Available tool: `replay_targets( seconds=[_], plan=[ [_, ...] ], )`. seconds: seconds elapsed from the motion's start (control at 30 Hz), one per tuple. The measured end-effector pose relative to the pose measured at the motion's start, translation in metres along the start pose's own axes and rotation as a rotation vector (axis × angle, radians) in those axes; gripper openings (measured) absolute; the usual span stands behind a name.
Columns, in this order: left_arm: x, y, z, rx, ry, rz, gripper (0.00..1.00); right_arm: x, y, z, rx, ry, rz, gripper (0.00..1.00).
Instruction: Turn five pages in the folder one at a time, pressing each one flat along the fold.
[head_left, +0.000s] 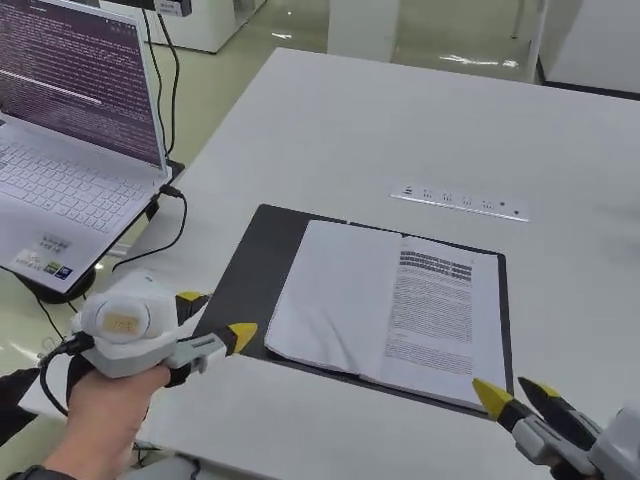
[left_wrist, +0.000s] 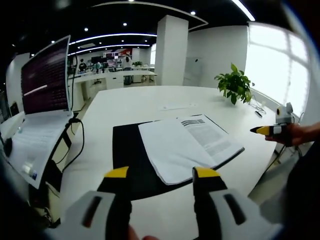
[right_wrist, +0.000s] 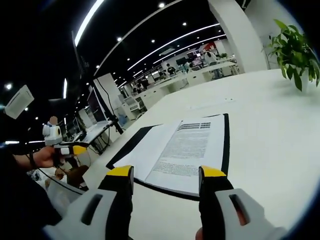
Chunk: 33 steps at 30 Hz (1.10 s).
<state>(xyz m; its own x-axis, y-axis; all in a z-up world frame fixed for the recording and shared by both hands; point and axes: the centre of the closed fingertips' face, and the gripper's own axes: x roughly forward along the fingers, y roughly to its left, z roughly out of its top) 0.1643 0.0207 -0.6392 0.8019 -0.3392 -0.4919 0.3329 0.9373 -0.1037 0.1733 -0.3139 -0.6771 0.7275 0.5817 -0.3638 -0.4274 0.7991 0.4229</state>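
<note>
The folder (head_left: 245, 275) lies open and flat on the white worktop (head_left: 380, 120). Its black cover is underneath, with a blank page (head_left: 330, 290) on the left half and a printed page (head_left: 435, 310) on the right. The left claw (head_left: 215, 318) hangs by the folder's near left corner, jaws spread well apart with nothing between them. The right claw (head_left: 512, 392) sits just off the near right corner, also gaping and empty (neither one touches the paper, far as I can tell). A laptop (head_left: 70, 150) stands open off to the left, a socket strip (head_left: 460, 202) lies beyond the folder, and a potted plant (left_wrist: 235, 85) shows past the worktop in the left gripper view.
</note>
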Motion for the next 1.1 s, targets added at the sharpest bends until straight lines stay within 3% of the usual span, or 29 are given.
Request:
replay_targets(
  seconds=[0.2,0.3,0.53,0.83,1.1],
  plan=[
    [-0.008,-0.01,-0.004,-0.016,0.0,0.008,0.54,-0.014,0.007,-0.01,0.001,0.018,-0.002,0.55],
    [-0.011,-0.019,-0.003,-0.036,-0.02,0.006,0.56,-0.022,0.01,-0.017,0.004,0.025,0.0,0.57],
    [-0.006,-0.031,-0.008,-0.05,-0.01,-0.001,0.59,-0.028,0.017,-0.026,0.007,0.044,0.01,0.59],
    [-0.005,-0.032,0.001,-0.041,-0.023,0.003,0.64,-0.033,0.013,-0.028,0.001,0.055,0.015,0.63],
    [-0.004,-0.03,-0.003,-0.057,-0.023,0.013,0.66,-0.035,0.009,-0.029,-0.012,0.074,0.011,0.66]
  ],
)
